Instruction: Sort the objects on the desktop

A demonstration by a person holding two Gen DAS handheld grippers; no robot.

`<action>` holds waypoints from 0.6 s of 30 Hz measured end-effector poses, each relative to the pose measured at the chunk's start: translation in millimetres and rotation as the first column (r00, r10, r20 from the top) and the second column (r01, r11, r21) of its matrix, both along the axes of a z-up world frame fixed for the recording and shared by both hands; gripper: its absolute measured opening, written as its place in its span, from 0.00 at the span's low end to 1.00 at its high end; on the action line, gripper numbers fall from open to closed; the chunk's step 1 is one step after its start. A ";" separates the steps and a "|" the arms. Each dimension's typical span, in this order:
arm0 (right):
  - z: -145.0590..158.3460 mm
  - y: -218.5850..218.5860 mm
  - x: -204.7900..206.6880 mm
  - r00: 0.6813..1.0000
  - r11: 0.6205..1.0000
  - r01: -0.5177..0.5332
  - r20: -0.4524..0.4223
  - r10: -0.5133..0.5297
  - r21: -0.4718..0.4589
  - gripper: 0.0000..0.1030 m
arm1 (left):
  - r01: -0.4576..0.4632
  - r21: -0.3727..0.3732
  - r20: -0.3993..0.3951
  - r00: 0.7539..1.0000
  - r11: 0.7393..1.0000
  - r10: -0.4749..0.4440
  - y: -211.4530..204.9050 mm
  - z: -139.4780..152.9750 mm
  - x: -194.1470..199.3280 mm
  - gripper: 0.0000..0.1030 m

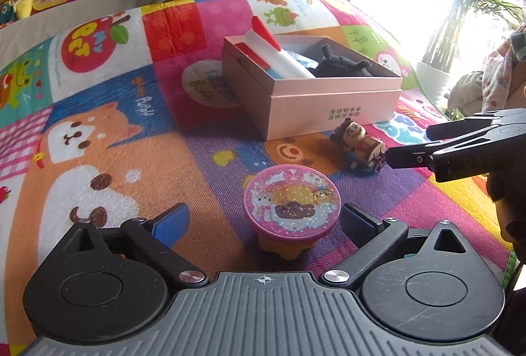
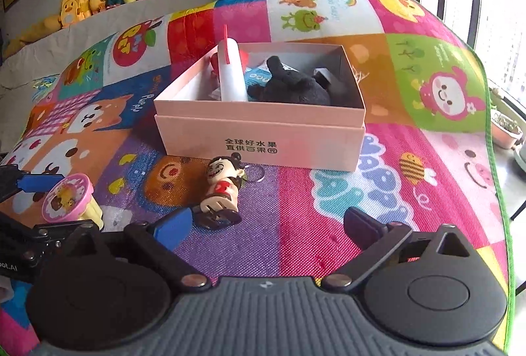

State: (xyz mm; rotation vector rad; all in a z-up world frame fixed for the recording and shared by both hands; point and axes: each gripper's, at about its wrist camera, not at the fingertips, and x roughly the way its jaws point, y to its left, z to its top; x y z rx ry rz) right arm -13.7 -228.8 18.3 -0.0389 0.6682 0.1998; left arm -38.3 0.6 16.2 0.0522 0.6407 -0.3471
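The left gripper (image 1: 264, 219) is sitting with its fingers spread wide and empty around the pink round toy (image 1: 291, 203), while the right gripper's (image 2: 266, 224) equally wide fingers are hovering just behind the figurine keychain (image 2: 221, 188), lying lengthwise toward the pink box (image 2: 263, 139)

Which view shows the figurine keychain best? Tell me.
The right wrist view: the figurine keychain lies whole, face, body and key ring visible. The left wrist view shows it smaller, partly behind the right gripper.
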 end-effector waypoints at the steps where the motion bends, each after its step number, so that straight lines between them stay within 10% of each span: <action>1: 1.0 2.5 0.8 1.000 1.000 -0.010 -0.003 0.010 -0.007 0.90 | 0.007 0.002 0.001 1.000 1.000 -0.007 -0.9 0.1 -1.5 0.98; 7: -0.3 17.4 7.4 0.998 0.998 -0.053 -0.035 0.052 -0.018 0.65 | 0.031 0.022 0.006 1.000 0.999 -0.031 -8.2 0.0 -7.2 0.98; 18: -15.0 7.5 11.8 0.995 0.989 0.096 0.006 -0.096 -0.113 0.76 | 0.158 -0.022 -0.035 0.987 0.987 -0.158 -35.3 0.1 -7.3 0.98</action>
